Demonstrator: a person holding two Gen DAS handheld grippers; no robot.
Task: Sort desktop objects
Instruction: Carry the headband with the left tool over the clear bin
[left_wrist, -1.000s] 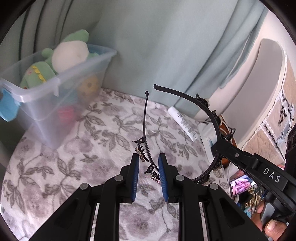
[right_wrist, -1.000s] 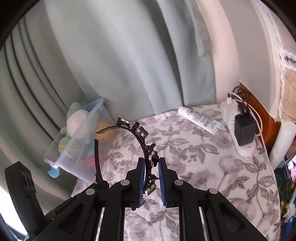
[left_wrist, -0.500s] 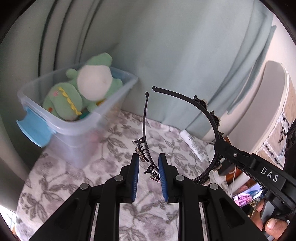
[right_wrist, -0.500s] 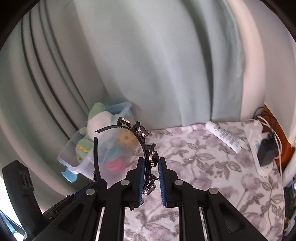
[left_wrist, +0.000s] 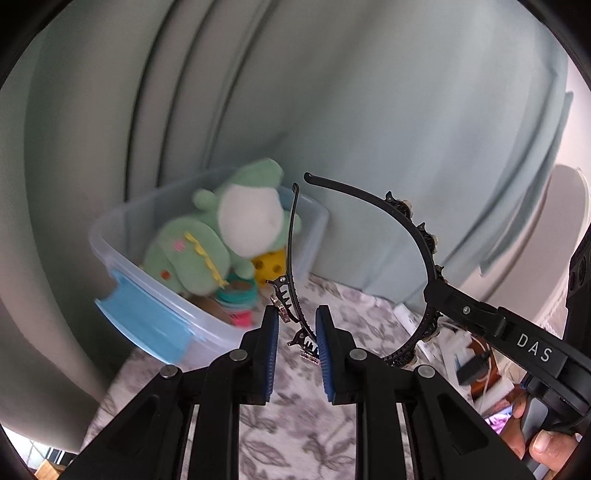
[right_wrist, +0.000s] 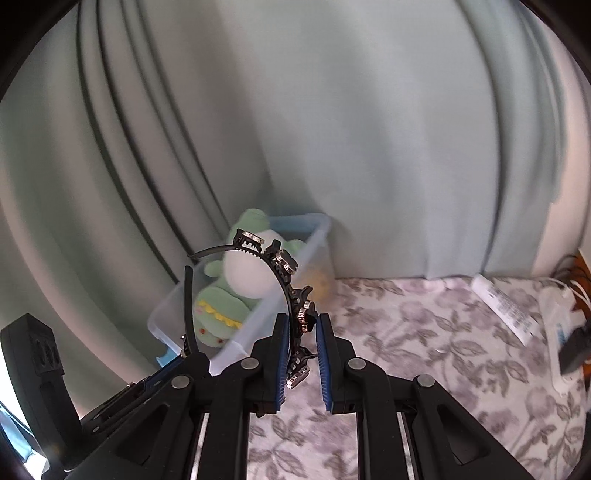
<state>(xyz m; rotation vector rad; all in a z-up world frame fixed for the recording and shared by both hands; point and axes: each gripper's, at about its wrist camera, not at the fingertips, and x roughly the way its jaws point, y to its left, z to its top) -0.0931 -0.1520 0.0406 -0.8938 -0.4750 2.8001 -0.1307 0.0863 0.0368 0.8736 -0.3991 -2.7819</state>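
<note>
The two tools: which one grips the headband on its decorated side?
The right tool: its pads close on the headband where the round studs sit. The left tool holds the plainer end with small clips.

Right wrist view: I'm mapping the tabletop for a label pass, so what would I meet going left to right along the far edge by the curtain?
Clear storage bin holding the green plush toy → white tube lying on the floral cloth → white power strip at the right edge.
</note>
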